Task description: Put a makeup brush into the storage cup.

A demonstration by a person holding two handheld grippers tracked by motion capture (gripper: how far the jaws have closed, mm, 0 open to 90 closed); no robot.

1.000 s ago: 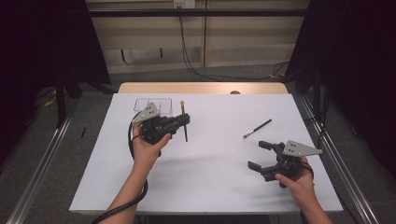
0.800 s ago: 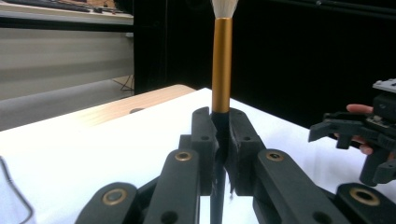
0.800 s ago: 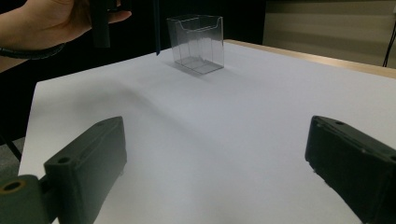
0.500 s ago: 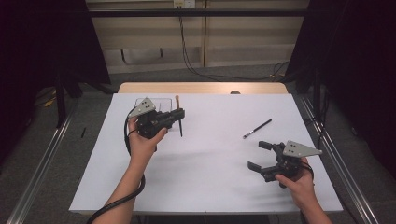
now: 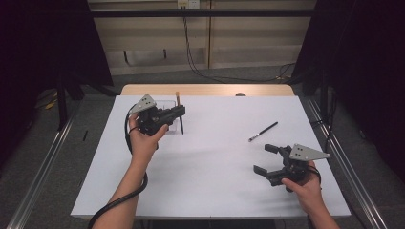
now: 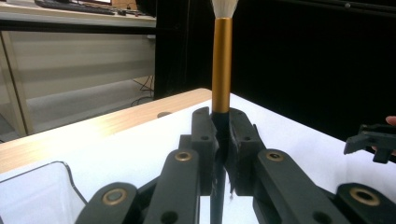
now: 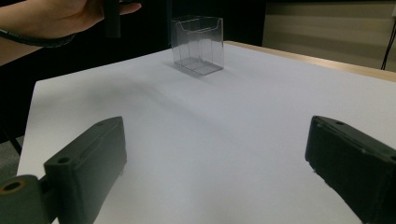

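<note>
My left gripper (image 5: 180, 111) is shut on a makeup brush (image 5: 180, 119) with a black handle, a gold ferrule and pale bristles. The brush stands upright, bristles up, at the back left of the table. In the left gripper view both jaws of the left gripper (image 6: 220, 140) press on the handle just under the gold ferrule of the brush (image 6: 222, 65). A clear plastic box (image 5: 167, 102) stands right behind and under that gripper. The clear plastic box (image 7: 197, 44) stands upright. My right gripper (image 5: 263, 158) rests open at the front right, with nothing between its jaws.
A second thin black brush (image 5: 263, 131) lies on the white sheet (image 5: 215, 191) at the right, beyond the right gripper. A strip of wooden tabletop (image 5: 205, 89) shows at the far edge. Metal rails run along both sides of the table.
My left gripper has carried the brush back and to the left, up to the clear box. The right gripper has stayed where it was.
</note>
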